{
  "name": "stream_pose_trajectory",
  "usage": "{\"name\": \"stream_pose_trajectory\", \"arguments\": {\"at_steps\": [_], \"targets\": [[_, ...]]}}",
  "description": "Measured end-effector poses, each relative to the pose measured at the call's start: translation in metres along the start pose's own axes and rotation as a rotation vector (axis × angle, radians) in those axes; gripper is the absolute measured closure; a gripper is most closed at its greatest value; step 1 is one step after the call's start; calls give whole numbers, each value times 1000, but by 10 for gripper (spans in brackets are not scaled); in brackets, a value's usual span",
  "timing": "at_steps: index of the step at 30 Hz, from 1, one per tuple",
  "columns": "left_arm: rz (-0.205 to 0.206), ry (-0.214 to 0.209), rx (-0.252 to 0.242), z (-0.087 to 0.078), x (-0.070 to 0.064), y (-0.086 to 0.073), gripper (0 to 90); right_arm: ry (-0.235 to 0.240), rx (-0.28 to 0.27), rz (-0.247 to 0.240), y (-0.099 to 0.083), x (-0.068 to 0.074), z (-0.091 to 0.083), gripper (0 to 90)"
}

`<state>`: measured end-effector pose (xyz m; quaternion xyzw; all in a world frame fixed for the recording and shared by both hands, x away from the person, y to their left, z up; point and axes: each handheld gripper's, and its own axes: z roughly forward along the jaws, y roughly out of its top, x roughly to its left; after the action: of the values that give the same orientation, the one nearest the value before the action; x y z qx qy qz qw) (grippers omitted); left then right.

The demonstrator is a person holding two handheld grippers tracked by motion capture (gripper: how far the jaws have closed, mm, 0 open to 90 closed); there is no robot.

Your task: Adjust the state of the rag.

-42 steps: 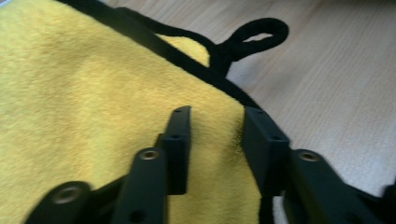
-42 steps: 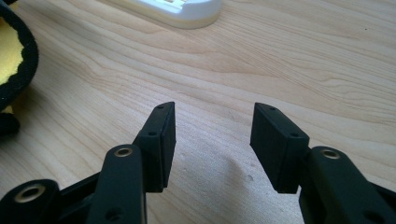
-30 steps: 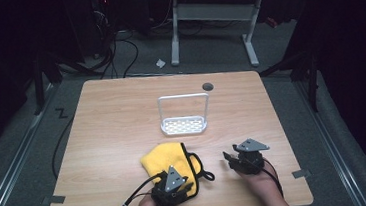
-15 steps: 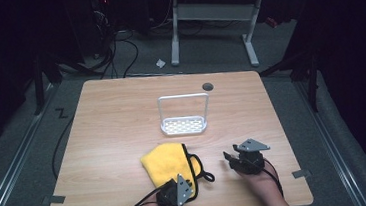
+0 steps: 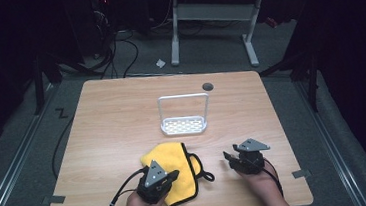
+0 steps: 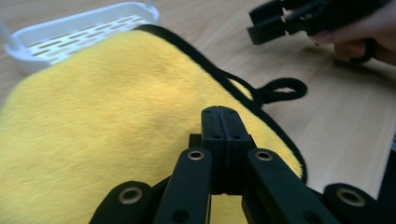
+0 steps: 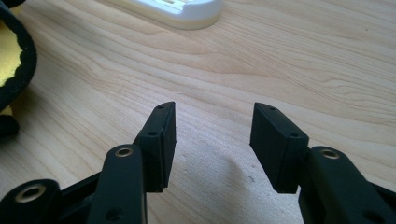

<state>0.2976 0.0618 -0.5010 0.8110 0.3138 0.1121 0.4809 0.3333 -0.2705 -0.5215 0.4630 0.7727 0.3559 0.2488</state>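
Left gripper (image 5: 173,174) sits low over the near part of the yellow cloth (image 5: 175,161), its jaws pressed flat together with nothing visibly pinched between them; in the left gripper view the closed tips (image 6: 226,135) hover just above the plush surface. The cloth lies on the wooden table (image 5: 117,119) at about 6 o'clock from the white rack (image 5: 184,125), with its black loop (image 5: 205,174) trailing off toward 3 o'clock. The right gripper (image 5: 232,158) rests well apart from the cloth, at 3 o'clock of it, jaws spread wide and holding nothing, bare wood showing between them (image 7: 212,140).

The step in hand looks like taking hold of the cloth, and shut jaws cannot do that. To do it well, I would open the left jaws first, then drop to an edge rather than the middle, since the black-trimmed border gives a firmer bite than flat pile. The corner near the loop seems the easiest purchase. The right gripper could come in from 3 o'clock to take that loop side, so the cloth lifts evenly and does not drag toward the rack.
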Motion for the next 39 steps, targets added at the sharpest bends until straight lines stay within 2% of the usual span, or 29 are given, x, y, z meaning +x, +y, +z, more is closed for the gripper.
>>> {"name": "stream_pose_trajectory", "arguments": {"at_steps": [1, 2, 3, 4, 5, 6, 8, 9, 13, 16, 17, 18, 21, 23, 25, 27, 30, 34, 35, 36, 38, 39], "targets": [[-27, -11, 24, 3, 4, 0, 679, 0, 2, -1, 0, 0, 0, 513], [-46, -3, 38, 7, 6, -1, 554, -1, 3, -2, 0, 1, 1, 513], [-46, 5, 53, 11, 7, -3, 466, 0, 3, -7, 0, 1, 1, 513], [-37, 4, 85, 15, 7, -5, 462, 1, 0, -13, 1, 1, 1, 513], [0, 22, 107, 19, 5, -7, 526, 1, 1, -11, 1, 2, 1, 513], [25, 40, 101, 20, 2, -8, 623, 0, 1, -11, 1, 2, 1, 513], [13, 43, 86, 16, 2, -5, 808, -1, 1, -6, 1, 2, 0, 513], [8, 44, 70, 13, 3, -3, 850, -1, 1, -5, 1, 2, 0, 513], [11, 33, -8, -5, 3, 7, 863, 9, -17, -6, 3, 5, -4, 513], [12, 34, -40, -12, 4, 10, 864, 62, -52, -9, 10, 17, -10, 511], [7, 35, -50, -15, 5, 11, 863, 117, -75, -17, 16, 30, -13, 505], [2, 35, -53, -16, 7, 12, 863, 117, -75, -17, 16, 30, -13, 505], [-26, 24, -67, -20, 13, 11, 863, 208, -85, -47, 21, 55, -13, 474], [-20, 27, -67, -21, 13, 10, 863, 262, -74, -75, 23, 71, -9, 450], [-21, 22, -71, -22, 13, 10, 863, 297, -63, -104, 24, 84, -3, 434], [-19, 18, -78, -24, 12, 10, 863, 270, -32, -125, 25, 92, 6, 422], [-14, 20, -85, -26, 12, 10, 865, 243, 10, -100, 26, 91, 17, 398], [-17, 22, -94, -30, 15, 10, 865, 256, 56, -47, 25, 85, 24, 383], [-16, 24, -93, -30, 15, 10, 865, 268, 60, -45, 24, 84, 25, 427], [-14, 28, -92, -31, 15, 10, 865, 275, 63, -42, 23, 85, 25, 522], [-17, 34, -96, -33, 17, 10, 865, 235, 31, -84, 23, 86, 20, 712], [-22, 37, -100, -34, 19, 10, 865, 221, 21, -89, 24, 85, 17, 799]]}}
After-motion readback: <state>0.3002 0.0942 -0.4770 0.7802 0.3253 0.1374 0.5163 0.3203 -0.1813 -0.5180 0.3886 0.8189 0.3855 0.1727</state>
